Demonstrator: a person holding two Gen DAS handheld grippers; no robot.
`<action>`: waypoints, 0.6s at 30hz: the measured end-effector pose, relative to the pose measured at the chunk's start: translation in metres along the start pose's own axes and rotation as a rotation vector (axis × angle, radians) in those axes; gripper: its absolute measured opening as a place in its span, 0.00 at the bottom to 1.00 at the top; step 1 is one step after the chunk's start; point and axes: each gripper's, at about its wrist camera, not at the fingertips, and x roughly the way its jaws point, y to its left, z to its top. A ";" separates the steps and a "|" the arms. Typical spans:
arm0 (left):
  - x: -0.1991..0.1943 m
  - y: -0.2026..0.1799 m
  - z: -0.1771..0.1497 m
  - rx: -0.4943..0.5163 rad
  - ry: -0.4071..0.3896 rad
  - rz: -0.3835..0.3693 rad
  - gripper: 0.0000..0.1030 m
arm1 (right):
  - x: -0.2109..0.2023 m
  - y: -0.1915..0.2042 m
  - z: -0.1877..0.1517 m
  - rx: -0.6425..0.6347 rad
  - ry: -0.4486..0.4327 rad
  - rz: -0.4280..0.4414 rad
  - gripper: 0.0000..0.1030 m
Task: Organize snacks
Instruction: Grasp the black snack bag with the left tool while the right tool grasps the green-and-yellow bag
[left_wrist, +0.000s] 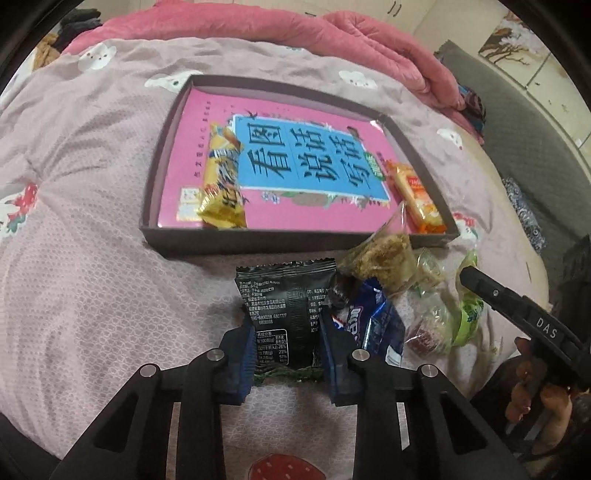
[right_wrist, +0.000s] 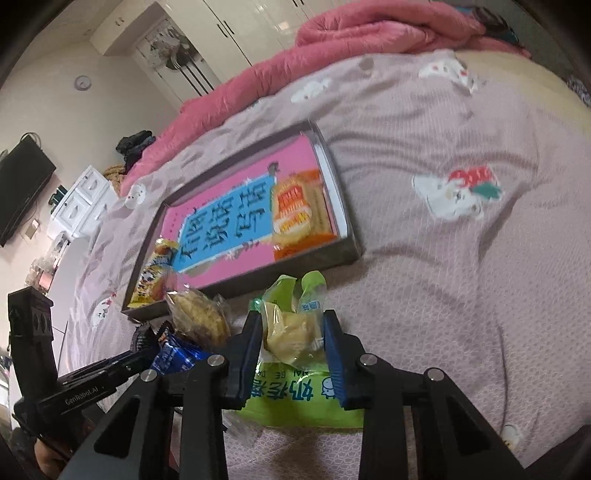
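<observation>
Currently the left gripper (left_wrist: 286, 341) fingers are clamping a black snack packet (left_wrist: 284, 299) lying on the bed (left_wrist: 92, 221) just near of the tray (left_wrist: 155, 184). "DAS" is showing on the right gripper (left_wrist: 476, 282). Only the right wrist view is showing its fingers clamping the green pastry packet (right_wrist: 295, 339), beside the blue packet (right_wrist: 173, 356).

black pack (left_wrist: 284, 314): flat on quilt, below box's near edge | green pack (right_wrist: 295, 354): beside it | yellow bar (left_wrist: 221, 177): box (left_wrist: 155, 177) left edge | orange bar (left_wrist: 415, 199): right edge
</observation>
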 end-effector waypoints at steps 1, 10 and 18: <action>-0.002 0.001 0.001 -0.001 -0.004 -0.004 0.28 | -0.001 0.001 0.000 -0.004 -0.005 0.000 0.32; -0.026 0.005 0.010 -0.021 -0.070 -0.028 0.28 | -0.010 0.010 0.005 -0.042 -0.057 0.020 0.32; -0.038 0.007 0.014 -0.029 -0.113 -0.028 0.28 | -0.019 0.025 0.009 -0.128 -0.120 0.012 0.32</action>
